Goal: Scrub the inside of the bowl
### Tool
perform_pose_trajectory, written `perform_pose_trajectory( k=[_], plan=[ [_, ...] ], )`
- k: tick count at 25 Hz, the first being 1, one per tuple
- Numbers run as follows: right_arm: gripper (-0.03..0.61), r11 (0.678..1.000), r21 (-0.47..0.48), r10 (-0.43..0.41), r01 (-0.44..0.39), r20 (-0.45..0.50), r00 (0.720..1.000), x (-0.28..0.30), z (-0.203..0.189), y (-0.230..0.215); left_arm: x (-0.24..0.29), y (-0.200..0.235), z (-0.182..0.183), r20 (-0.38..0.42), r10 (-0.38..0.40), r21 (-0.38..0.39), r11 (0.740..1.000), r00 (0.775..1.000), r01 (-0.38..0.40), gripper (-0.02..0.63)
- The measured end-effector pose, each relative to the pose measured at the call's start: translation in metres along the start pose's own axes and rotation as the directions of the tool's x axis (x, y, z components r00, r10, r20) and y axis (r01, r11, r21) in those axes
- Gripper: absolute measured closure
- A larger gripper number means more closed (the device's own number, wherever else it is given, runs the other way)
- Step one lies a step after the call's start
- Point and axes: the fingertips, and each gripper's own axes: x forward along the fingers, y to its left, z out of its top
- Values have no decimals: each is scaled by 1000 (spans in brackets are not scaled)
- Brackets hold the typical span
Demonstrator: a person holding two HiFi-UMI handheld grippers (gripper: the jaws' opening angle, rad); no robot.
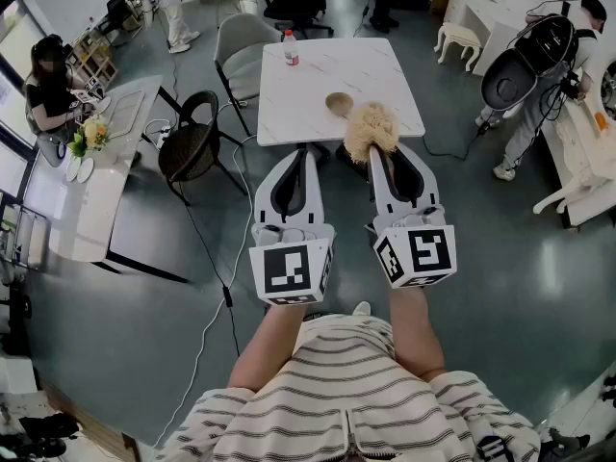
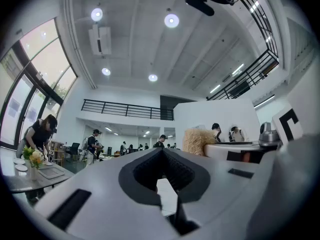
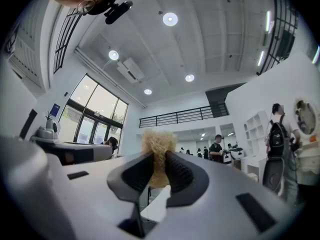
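Observation:
A small wooden bowl (image 1: pixel 339 104) sits near the front edge of the white marble table (image 1: pixel 366 70). My right gripper (image 1: pixel 373 149) is shut on a tan fibrous scrubber (image 1: pixel 371 128), whose tuft hangs over the table's front edge just to the near right of the bowl. In the right gripper view the scrubber (image 3: pixel 159 145) is pinched between the two dark pads of the right gripper (image 3: pixel 159 159). My left gripper (image 1: pixel 306 152) is held beside it, short of the table, shut on nothing. The left gripper view shows the left gripper (image 2: pixel 161 153) and the scrubber (image 2: pixel 197 140) off to the right.
A plastic bottle (image 1: pixel 291 49) stands at the table's far left. A grey chair (image 1: pixel 243 44) and a black chair (image 1: pixel 192 147) stand left of the table. A long white counter (image 1: pixel 96 191) runs along the left. A cable (image 1: pixel 223 287) trails over the floor. People stand at the right and back.

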Motion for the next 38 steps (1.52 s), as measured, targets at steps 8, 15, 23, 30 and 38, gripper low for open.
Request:
perform_pose_trajectory(
  k=[8, 15, 23, 30, 38],
  plan=[
    [497, 999, 4, 32, -32, 2, 999, 1, -2, -15, 9, -14, -4, -9, 4, 14, 1000, 1000, -4, 609],
    [497, 996, 9, 89, -89, -12, 996, -4, -4, -38, 23, -42, -7, -21, 18, 39, 999, 1000, -17, 609],
    [498, 993, 57, 100, -100, 5, 995, -23, -15, -91, 32, -88, -30, -41, 58, 44, 997, 997, -56, 609],
    [497, 990, 83, 119, -115, -35, 992, -4, -44, -100, 55, -83, -60, -92, 83, 35, 996, 992, -80, 609],
    [497, 993, 81, 97, -90, -84, 992, 70, -85, -112, 116, -34, -99, -113, 63, 9, 998, 992, -62, 609]
  ],
)
